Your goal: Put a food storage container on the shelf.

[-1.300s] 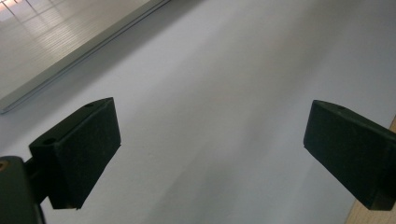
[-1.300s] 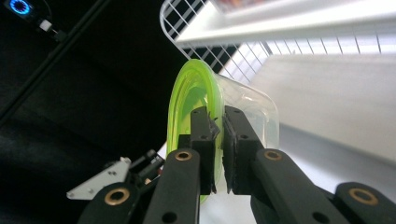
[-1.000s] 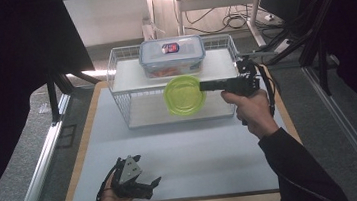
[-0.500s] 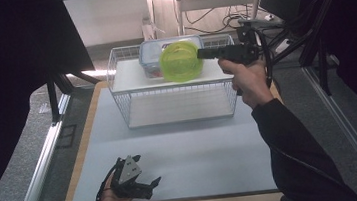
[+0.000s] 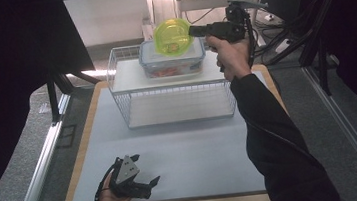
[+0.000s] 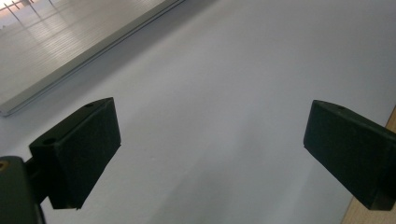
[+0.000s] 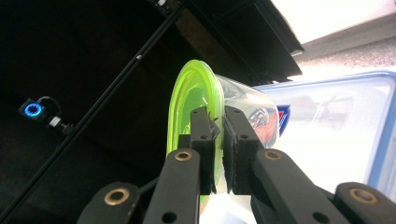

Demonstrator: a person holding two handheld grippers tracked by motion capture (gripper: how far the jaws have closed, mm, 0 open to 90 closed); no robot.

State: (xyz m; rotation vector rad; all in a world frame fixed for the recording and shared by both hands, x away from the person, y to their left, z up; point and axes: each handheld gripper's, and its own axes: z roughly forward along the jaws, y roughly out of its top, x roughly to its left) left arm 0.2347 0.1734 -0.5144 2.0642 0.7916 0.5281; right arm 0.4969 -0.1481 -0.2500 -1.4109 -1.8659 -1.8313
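Lime-green lid point(image 5: 172, 35), blue-rimmed clear box point(image 5: 172, 61), white wire rack point(image 5: 173, 93), black jaws.

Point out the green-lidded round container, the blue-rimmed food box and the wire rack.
green-lidded round container point(image 5: 172, 35), high view, centre of its green lid.
blue-rimmed food box point(image 5: 173, 65), high view, clear front wall.
wire rack point(image 5: 177, 105), high view, front wire wall.

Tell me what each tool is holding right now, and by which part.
The right tool pinches the green-lidded clear container by its lid rim. The left tool is open, holding nothing.
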